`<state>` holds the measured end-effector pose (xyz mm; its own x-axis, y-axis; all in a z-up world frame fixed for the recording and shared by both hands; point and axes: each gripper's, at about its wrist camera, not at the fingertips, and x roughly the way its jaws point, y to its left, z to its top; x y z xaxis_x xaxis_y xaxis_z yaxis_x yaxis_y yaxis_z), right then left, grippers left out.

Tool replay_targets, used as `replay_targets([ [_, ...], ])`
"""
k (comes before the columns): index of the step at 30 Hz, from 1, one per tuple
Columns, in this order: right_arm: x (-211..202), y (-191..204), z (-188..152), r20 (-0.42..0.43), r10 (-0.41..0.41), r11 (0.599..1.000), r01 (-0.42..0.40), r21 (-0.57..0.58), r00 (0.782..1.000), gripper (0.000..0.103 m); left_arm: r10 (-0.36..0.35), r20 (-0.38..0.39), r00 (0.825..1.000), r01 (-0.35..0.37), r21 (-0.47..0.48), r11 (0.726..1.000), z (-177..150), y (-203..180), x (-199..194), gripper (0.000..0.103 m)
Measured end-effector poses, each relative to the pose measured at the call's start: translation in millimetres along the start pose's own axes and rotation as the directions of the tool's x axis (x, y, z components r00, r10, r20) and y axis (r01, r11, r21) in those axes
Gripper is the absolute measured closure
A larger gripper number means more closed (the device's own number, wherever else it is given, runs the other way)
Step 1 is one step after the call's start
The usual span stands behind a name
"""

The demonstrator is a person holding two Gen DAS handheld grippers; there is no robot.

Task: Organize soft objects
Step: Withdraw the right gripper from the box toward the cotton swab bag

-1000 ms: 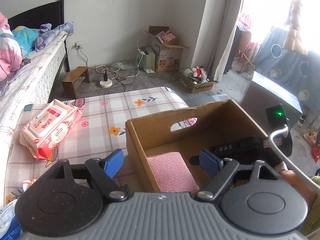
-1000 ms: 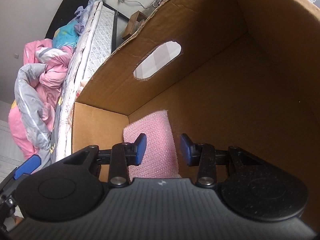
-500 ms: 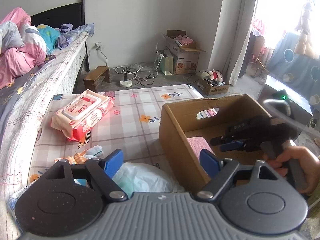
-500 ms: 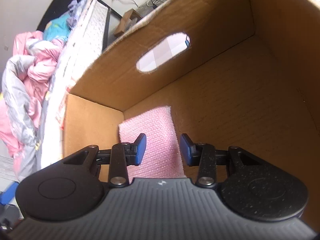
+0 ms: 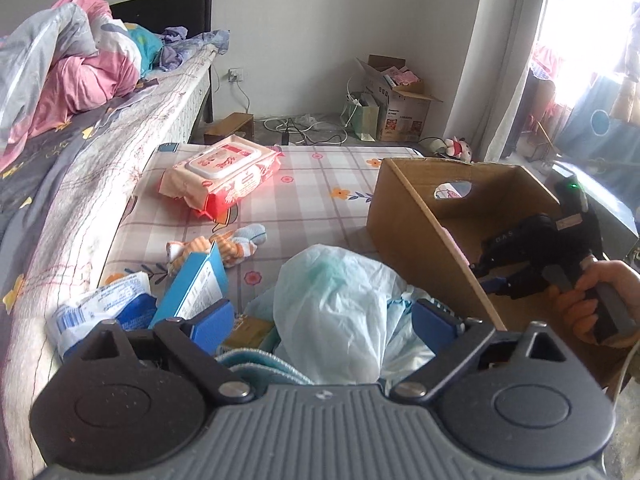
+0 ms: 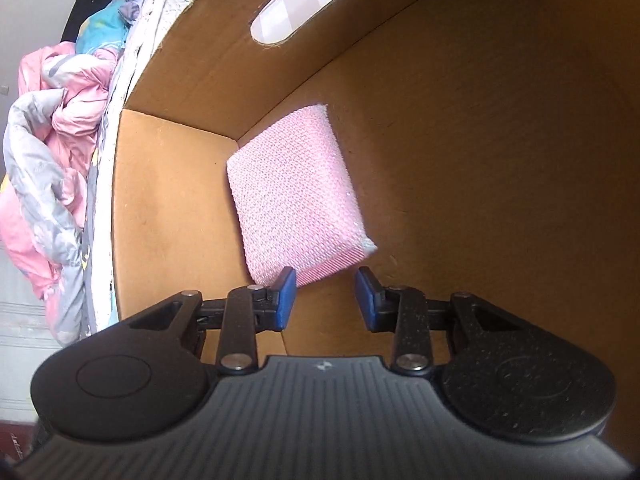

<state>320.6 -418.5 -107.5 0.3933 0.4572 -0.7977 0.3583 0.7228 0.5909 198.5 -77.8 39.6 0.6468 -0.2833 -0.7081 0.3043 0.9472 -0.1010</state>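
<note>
In the left wrist view we take the cardboard box as our landmark. A second ago this camera looked straight into it; now the box sits off to the right and a heap of soft things beside its near left wall fills the foreground. Our left gripper has swung over that heap, and its jaws are opening wide, with a pale plastic bag bulging up between the blue pads but not yet pinched. Further left of the box lie a blue packet, a striped soft toy and, well beyond it, the wet-wipes pack. Our right gripper reaches over the box's rim, a hand wrapped round its handle. We judge the bag to be the next pick, and the widening jaws suit its bulk.

In the right wrist view we are inside the box. The pink sponge lies flat in the corner under the wall with the handle slot. Half a second ago it reached between the pads; now it sits clear ahead of them, so we have drawn back. The right gripper is closing on nothing, with only bare cardboard in the narrow gap. To us the sponge counts as put away, and this hand is free for another item.
</note>
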Motion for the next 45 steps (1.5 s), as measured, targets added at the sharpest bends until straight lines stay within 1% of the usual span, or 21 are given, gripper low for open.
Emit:
replay_targets([
  [4, 9, 17, 9, 0.034, -0.004, 1.000, 0.004, -0.010, 0.999, 0.072, -0.009, -0.011, 1.000, 0.008, -0.071, 0.997, -22, 19, -12, 0.004],
  [9, 18, 25, 18, 0.083, -0.035, 0.998, 0.039, -0.047, 0.996, 0.072, 0.005, -0.004, 1.000, -0.006, -0.097, 0.995, -40, 32, -27, 0.004],
  [11, 9, 10, 20, 0.083, -0.024, 0.998, 0.028, -0.051, 0.996, 0.071, 0.010, 0.009, 1.000, -0.009, -0.100, 0.995, -44, 36, -35, 0.004],
  [14, -3, 8, 15, 0.092, -0.033, 0.998, 0.038, -0.053, 0.995, 0.070, 0.021, 0.045, 0.999, -0.016, -0.112, 0.994, -50, 42, -50, 0.004],
  [16, -14, 13, 9, 0.113, -0.046, 0.996, 0.053, -0.067, 0.993, 0.069, 0.031, 0.070, 0.997, -0.022, -0.116, 0.993, -53, 47, -63, 0.004],
  [18, -33, 19, 6, 0.154, -0.046, 0.995, 0.059, -0.083, 0.987, 0.069, 0.035, 0.092, 0.995, -0.025, -0.115, 0.993, -57, 51, -76, 0.004],
  [22, -91, 33, -21, 0.256, 0.013, 0.987, 0.028, -0.157, 0.967, 0.064, 0.063, 0.143, 0.988, -0.046, -0.116, 0.992, -71, 63, -111, 0.002],
  [24, -123, 39, -45, 0.298, 0.070, 0.978, -0.007, -0.209, 0.952, 0.062, 0.091, 0.152, 0.984, -0.073, -0.124, 0.990, -80, 69, -124, 0.001],
  [28, -163, 51, -98, 0.301, 0.199, 0.950, -0.108, -0.294, 0.933, 0.062, 0.116, 0.119, 0.986, -0.098, -0.150, 0.984, -102, 84, -140, 0.001],
  [29, -174, 46, -111, 0.287, 0.232, 0.941, -0.139, -0.309, 0.929, 0.062, 0.114, 0.102, 0.988, -0.097, -0.158, 0.983, -108, 88, -143, 0.001],
  [31, -179, 48, -135, 0.248, 0.280, 0.925, -0.192, -0.327, 0.927, 0.061, 0.106, 0.071, 0.992, -0.092, -0.168, 0.981, -122, 92, -146, 0.001],
  [32, -194, 35, -151, 0.216, 0.302, 0.916, -0.219, -0.337, 0.929, 0.061, 0.103, 0.055, 0.993, -0.093, -0.169, 0.981, -131, 94, -147, 0.001],
  [34, -184, 53, -180, 0.141, 0.333, 0.894, -0.265, -0.361, 0.932, 0.061, 0.101, 0.028, 0.995, -0.095, -0.170, 0.981, -145, 95, -147, 0.003],
  [36, -165, 71, -208, 0.052, 0.354, 0.865, -0.305, -0.399, 0.934, 0.060, 0.098, -0.006, 0.995, -0.098, -0.170, 0.981, -160, 95, -145, 0.007],
  [37, -153, 80, -219, 0.013, 0.356, 0.851, -0.318, -0.418, 0.935, 0.061, 0.099, -0.023, 0.995, -0.102, -0.171, 0.980, -166, 95, -143, 0.013],
  [38, -145, 91, -238, -0.026, 0.346, 0.839, -0.322, -0.440, 0.938, 0.060, 0.101, -0.040, 0.994, -0.107, -0.170, 0.980, -173, 95, -141, 0.020],
  [39, -131, 100, -252, -0.063, 0.329, 0.828, -0.320, -0.460, 0.942, 0.060, 0.109, -0.057, 0.992, -0.117, -0.169, 0.979, -178, 96, -138, 0.024],
  [41, -102, 118, -276, -0.131, 0.302, 0.805, -0.326, -0.496, 0.944, 0.061, 0.127, -0.082, 0.989, -0.139, -0.168, 0.976, -188, 98, -134, 0.041],
  [42, -86, 125, -288, -0.172, 0.285, 0.793, -0.333, -0.510, 0.943, 0.061, 0.133, -0.096, 0.986, -0.148, -0.169, 0.974, -191, 100, -131, 0.044],
  [44, -55, 135, -306, -0.240, 0.263, 0.783, -0.352, -0.513, 0.935, 0.065, 0.130, -0.127, 0.983, -0.151, -0.174, 0.973, -199, 103, -123, 0.055],
  [45, -43, 140, -313, -0.264, 0.250, 0.779, -0.356, -0.516, 0.932, 0.066, 0.123, -0.139, 0.983, -0.147, -0.176, 0.973, -202, 105, -120, 0.056],
])
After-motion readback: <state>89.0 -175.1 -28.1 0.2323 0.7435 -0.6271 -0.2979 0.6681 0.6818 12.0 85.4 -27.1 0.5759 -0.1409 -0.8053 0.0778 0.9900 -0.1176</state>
